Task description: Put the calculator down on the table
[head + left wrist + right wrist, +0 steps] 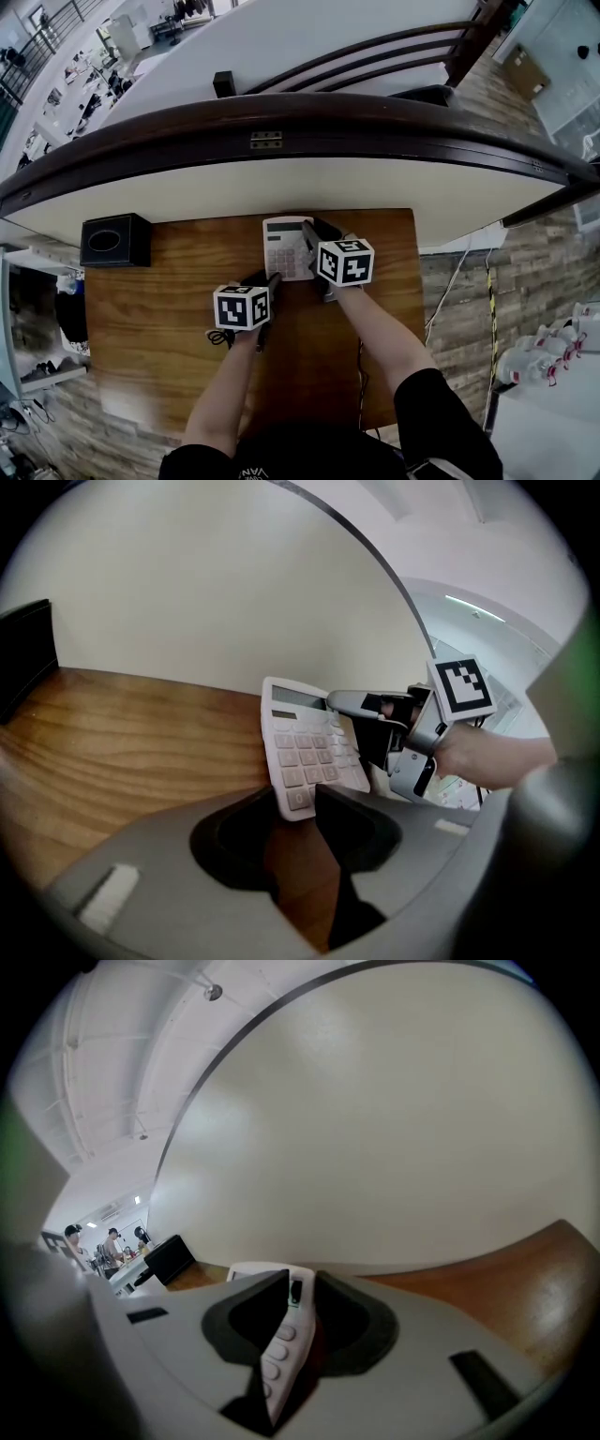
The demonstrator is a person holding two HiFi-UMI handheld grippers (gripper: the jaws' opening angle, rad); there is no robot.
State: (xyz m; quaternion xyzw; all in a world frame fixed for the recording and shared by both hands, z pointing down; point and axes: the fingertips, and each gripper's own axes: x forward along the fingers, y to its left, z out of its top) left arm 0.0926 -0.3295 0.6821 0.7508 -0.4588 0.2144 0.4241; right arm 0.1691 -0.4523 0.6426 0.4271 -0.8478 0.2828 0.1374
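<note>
Evidently, calculator (286, 246) sat on worktop (169, 309), well right of black box (114, 240). Right tool (298, 1307) clamped its right edge, likely steadying the set-down. Left tool (292, 801) stood with jaws apart, the calculator's near corner loose between them; probably no grip needed there.

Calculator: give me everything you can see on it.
The calculator is white, plastic-looking, with pale keys and a dark display strip at its far end. It is tilted, at the table's far side by the wall. The right tool clamps its right edge; the left tool, open, brackets its near corner.
</note>
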